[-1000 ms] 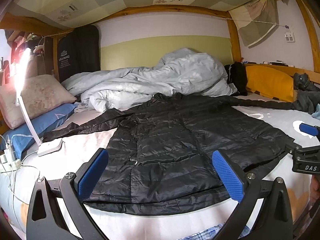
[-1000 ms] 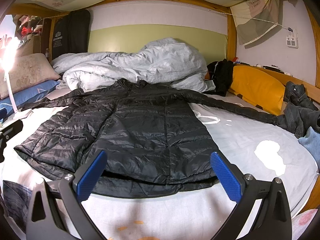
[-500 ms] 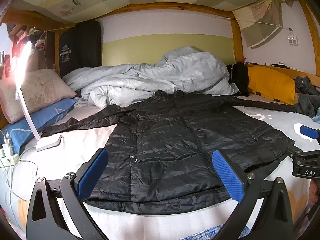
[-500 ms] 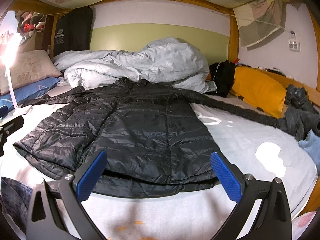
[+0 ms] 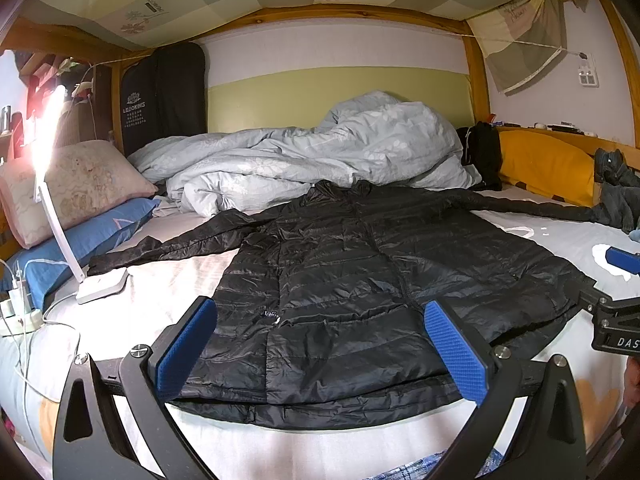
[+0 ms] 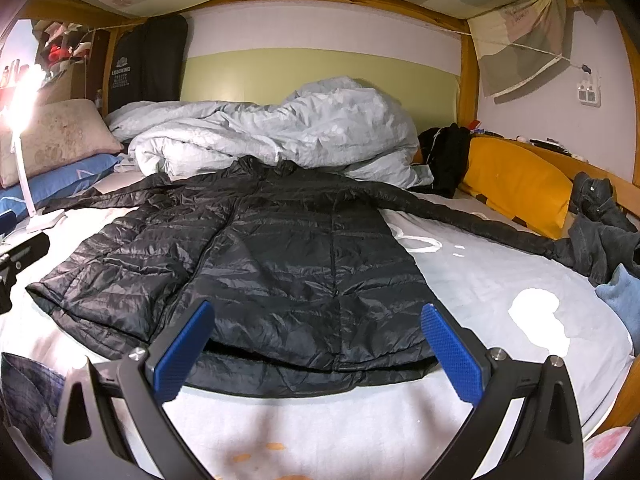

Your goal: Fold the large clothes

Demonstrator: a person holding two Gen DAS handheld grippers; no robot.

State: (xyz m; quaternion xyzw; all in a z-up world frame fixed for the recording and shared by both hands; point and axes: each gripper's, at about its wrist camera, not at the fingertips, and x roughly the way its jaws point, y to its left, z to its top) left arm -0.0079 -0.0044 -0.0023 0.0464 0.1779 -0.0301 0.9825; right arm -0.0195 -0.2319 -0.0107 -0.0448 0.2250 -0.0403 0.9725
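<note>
A black quilted coat (image 5: 360, 288) lies spread flat across the middle of the bed (image 5: 152, 304), its hem along the near edge, its collar toward the heaped pale duvet (image 5: 320, 160) at the far edge, and both sleeves stretched out to the sides. The left gripper (image 5: 320, 348) hovers at the near edge with its blue-padded fingers (image 5: 184, 348) wide apart and nothing between them; the right gripper (image 6: 316, 352) hangs likewise, fingers (image 6: 452, 352) apart, over the hem. Only the left view shows the coat's small pale label near the hem, a white lamp base (image 5: 102, 284) on the sheet near the left sleeve's cuff, and a power strip with cables at the bed's left edge. The right view alone follows the right sleeve to its end by a pile of dark jeans (image 6: 600, 232) at the right edge, beside a yellow cushion (image 6: 516, 184). Each view catches a part of the other gripper at its margin. The coat's glossy shell is creased, and a second layer shows beneath the hem.
</note>
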